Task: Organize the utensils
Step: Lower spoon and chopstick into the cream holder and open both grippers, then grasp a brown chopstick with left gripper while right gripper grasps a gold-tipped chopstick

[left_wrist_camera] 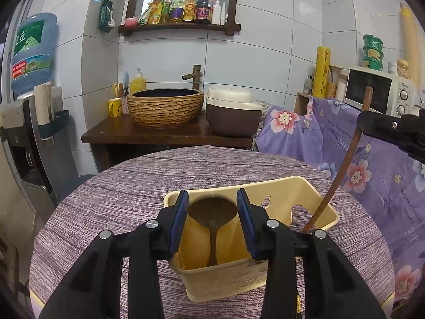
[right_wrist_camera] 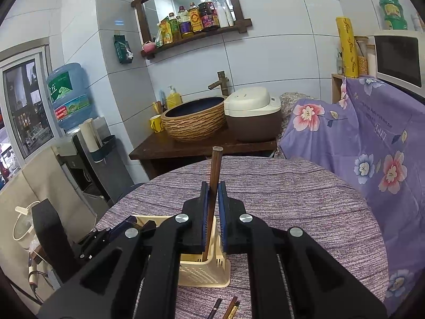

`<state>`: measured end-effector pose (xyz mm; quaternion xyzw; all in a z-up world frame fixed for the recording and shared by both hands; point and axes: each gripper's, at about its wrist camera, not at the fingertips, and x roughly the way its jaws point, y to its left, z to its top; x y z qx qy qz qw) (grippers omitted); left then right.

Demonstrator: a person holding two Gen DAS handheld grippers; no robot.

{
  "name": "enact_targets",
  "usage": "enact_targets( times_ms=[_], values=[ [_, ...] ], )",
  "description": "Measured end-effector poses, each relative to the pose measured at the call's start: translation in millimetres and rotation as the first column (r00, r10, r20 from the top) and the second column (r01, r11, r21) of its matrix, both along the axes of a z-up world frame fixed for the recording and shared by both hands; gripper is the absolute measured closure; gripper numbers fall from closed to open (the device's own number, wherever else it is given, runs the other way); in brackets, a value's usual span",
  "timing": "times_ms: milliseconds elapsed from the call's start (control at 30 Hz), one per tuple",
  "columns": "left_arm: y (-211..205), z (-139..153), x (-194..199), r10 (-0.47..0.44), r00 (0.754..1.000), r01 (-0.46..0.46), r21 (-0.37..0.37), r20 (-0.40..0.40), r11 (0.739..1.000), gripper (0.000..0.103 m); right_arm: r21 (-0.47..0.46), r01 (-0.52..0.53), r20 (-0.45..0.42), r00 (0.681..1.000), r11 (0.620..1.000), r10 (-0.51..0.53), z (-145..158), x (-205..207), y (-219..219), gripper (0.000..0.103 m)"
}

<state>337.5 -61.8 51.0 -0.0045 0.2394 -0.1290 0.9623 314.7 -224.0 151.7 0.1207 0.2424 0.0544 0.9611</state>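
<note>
The job looks roughly midway, as a judgement from how things lie. On the desk [right_wrist_camera: 292, 186], covered in a striped purple cloth, stands the cream plastic utensil holder [left_wrist_camera: 313, 207], directly below and ahead of both claws.

Two utensils are going in and neither is let go. The left claw [left_wrist_camera: 212, 207] stands partly spread, with the bowl of a dark wooden spoon [left_wrist_camera: 212, 208] between its blue pads. The spoon's handle runs down into the near compartment. Whether the pads actually press on the bowl cannot be told.

The right claw [right_wrist_camera: 212, 199] is clamped on a long brown wooden stick [right_wrist_camera: 214, 175], probably a utensil handle or chopstick. It stands upright, its upper end above the fingertips and its lower end inside the holder's perforated section, to the right of the left claw.

Still left: a few chopsticks [right_wrist_camera: 229, 308] lie on the cloth, below the right claw at the near edge.
</note>
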Motion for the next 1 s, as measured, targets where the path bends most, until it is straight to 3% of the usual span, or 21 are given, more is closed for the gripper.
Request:
enact_targets(
  times_ms=[133, 167, 200, 233, 300, 433, 600, 800, 1000],
  values=[
    [5.1, 5.4, -10.1, -0.006, 1.000, 0.006, -0.015, 0.018, 1.000, 0.046, 0.009, 0.007, 0.000, 1.000, 1.000, -0.007, -3.2, -3.7, -3.7, 0.093],
    [6.8, 7.7, -14.7, 0.000, 1.000, 0.000, -0.018, 0.027, 1.000, 0.035, 0.007, 0.012, -0.001, 1.000, 1.000, -0.012, -4.3, -5.8, -4.2, 0.090],
    [8.6, 9.3, -19.9, 0.009, 0.999, -0.009, -0.019, 0.038, 1.000, 0.024, 0.011, 0.017, -0.001, 1.000, 1.000, -0.017, -5.0, -8.1, -4.8, 0.077],
    [11.5, 11.9, -26.4, 0.015, 0.999, -0.014, -0.024, 0.052, 1.000, 0.022, 0.013, 0.030, 0.002, 1.000, 0.999, -0.030, -6.2, -12.1, -6.3, 0.058],
    [16.5, 15.3, -39.4, 0.022, 0.998, -0.020, -0.027, 0.064, 0.999, 0.018, 0.003, 0.066, 0.015, 0.998, 0.998, -0.066, -9.0, -23.2, -8.9, 0.047],
    [21.5, 10.8, -59.5, 0.038, 0.998, -0.039, 0.026, 0.040, 0.999, 0.014, -0.040, 0.082, -0.015, 0.996, 0.996, -0.083, -24.5, -42.1, -5.5, 0.045],
    [38.9, -17.7, -77.3, 0.042, 0.997, -0.038, 0.047, -0.071, 0.998, 0.014, -0.079, 0.075, -0.105, 0.991, 0.994, -0.083, -65.3, -66.7, -0.1, 0.035],
    [52.5, -66.5, -90.4, 0.080, 0.967, -0.063, 0.077, -0.243, 0.995, 0.014, -0.112, 0.076, -0.210, 0.973, 0.991, -0.099, -121.1, -90.8, 8.6, 0.029],
    [56.0, -91.8, -110.4, 0.104, 0.952, -0.080, 0.097, -0.288, 0.992, 0.016, -0.086, 0.037, -0.305, 0.950, 0.996, -0.062, -157.3, -106.0, 16.8, 0.029]
  ],
)
